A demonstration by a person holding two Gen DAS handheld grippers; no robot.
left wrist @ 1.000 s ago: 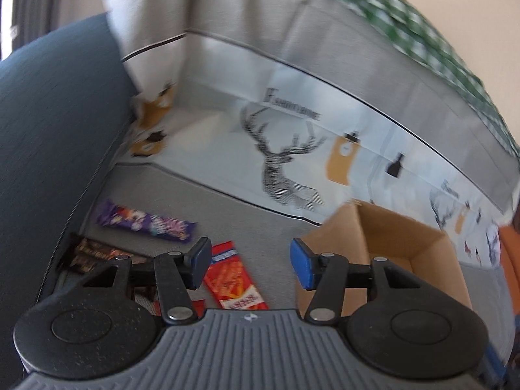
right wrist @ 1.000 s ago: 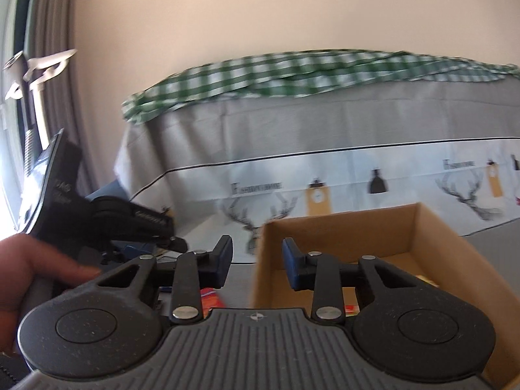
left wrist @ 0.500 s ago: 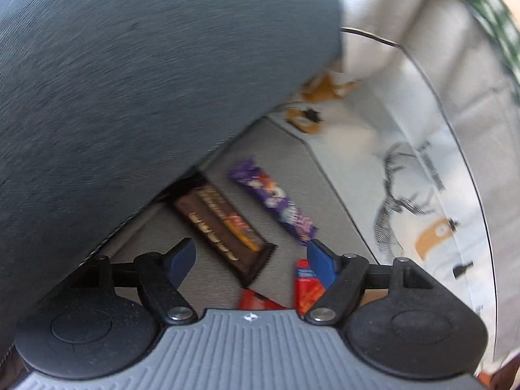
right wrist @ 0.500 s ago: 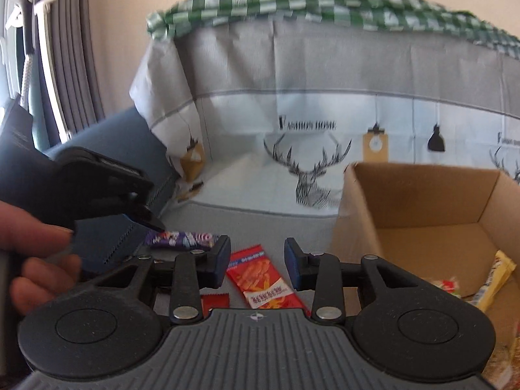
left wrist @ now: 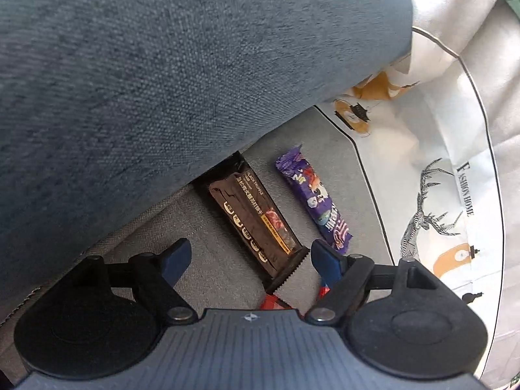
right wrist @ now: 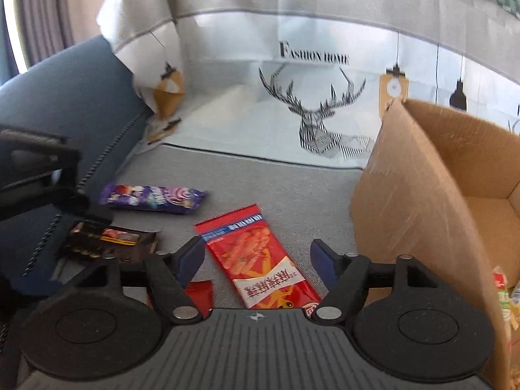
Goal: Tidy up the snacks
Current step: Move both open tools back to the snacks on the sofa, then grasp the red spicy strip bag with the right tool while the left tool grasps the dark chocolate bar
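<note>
Two spread, empty grippers: the left gripper (left wrist: 248,256) hovers above a dark chocolate bar (left wrist: 256,224), long axis running 11 to 5 o'clock, top tucked under a blue cushion (left wrist: 162,65). The right gripper (right wrist: 256,260) hangs over a red snack packet (right wrist: 260,260), bottom hidden.

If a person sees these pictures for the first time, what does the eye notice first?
Probably the bright red snack packet lying flat on the grey seat, just ahead of the open right gripper. Next, the big cardboard box standing to its right, and the dark chocolate bar and purple bar lying beside the blue cushion.
</note>
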